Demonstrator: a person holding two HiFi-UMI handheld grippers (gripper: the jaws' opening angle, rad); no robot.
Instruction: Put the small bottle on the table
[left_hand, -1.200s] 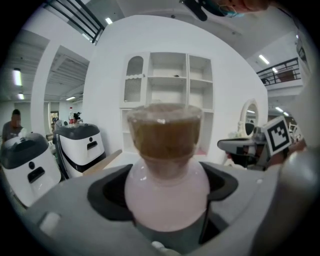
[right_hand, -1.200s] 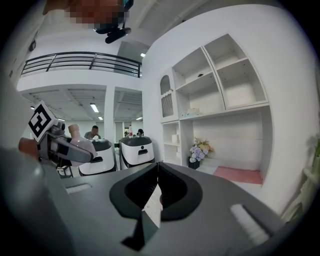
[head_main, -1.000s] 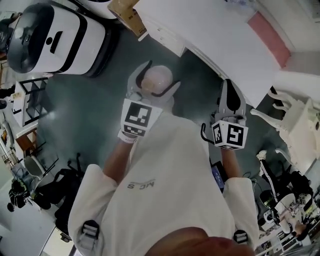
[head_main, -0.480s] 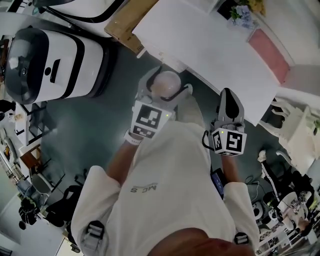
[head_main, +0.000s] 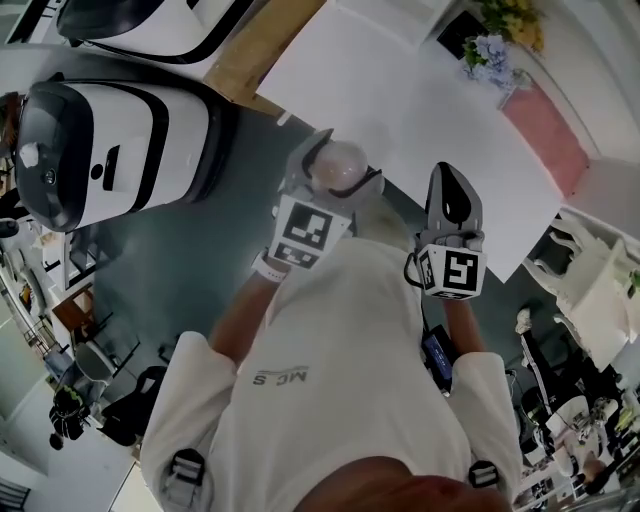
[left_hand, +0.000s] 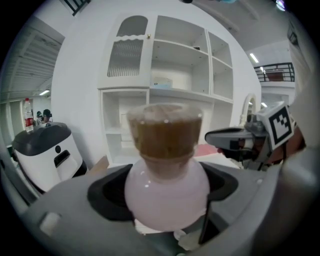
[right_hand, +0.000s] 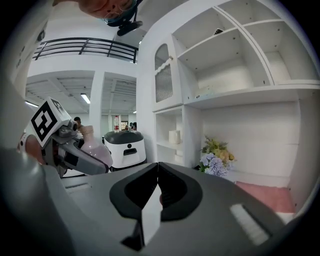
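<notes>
Currently left gripper fingers clamp the small pink round-bellied bottle upright, centre frame at the white table edge, presumably to land base-first; right gripper fingers closed, empty, held clear.

Read only one print: letters "MC S" across my white shirt, head view. Other markings were too small or blurred to read.

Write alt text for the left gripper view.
A small bottle, pale pink with a brown top, fills the centre, clamped between the jaws of the left gripper. Behind it stands a white shelf unit, with a white-and-grey machine at left and the right gripper at right.
</notes>
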